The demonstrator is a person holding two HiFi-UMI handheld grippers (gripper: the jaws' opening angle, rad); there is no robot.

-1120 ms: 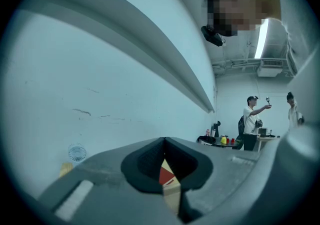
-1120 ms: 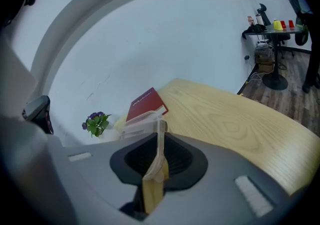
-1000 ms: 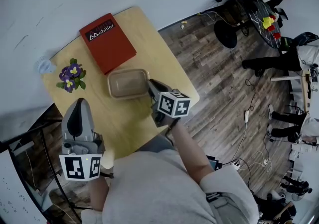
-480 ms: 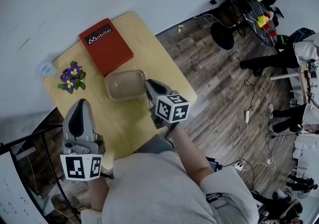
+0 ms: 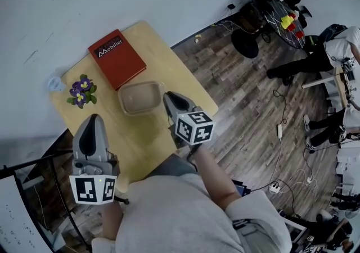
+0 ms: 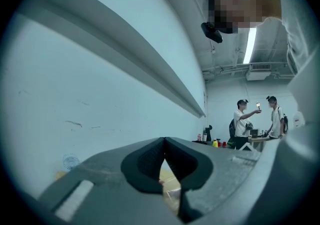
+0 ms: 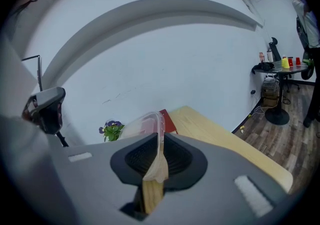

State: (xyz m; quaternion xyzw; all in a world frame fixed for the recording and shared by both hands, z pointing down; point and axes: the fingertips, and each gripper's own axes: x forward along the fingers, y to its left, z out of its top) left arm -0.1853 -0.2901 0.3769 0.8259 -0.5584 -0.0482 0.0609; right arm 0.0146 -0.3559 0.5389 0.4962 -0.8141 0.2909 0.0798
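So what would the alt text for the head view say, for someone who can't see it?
Seen from above, a person's right gripper clamps the rim of a clear plastic tub at a small wooden table; the left gripper hangs by the table's near edge. A red book and purple potted flowers lie beyond the tub.

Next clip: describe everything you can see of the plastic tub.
The tub is shallow, translucent, beige-tinted plastic, rectangular with rounded corners and a lipped rim, open and apparently empty. It is over the wooden table, beside the red book. The right tool is shut on the rim of one short side. Whether it rests on the table is unclear.
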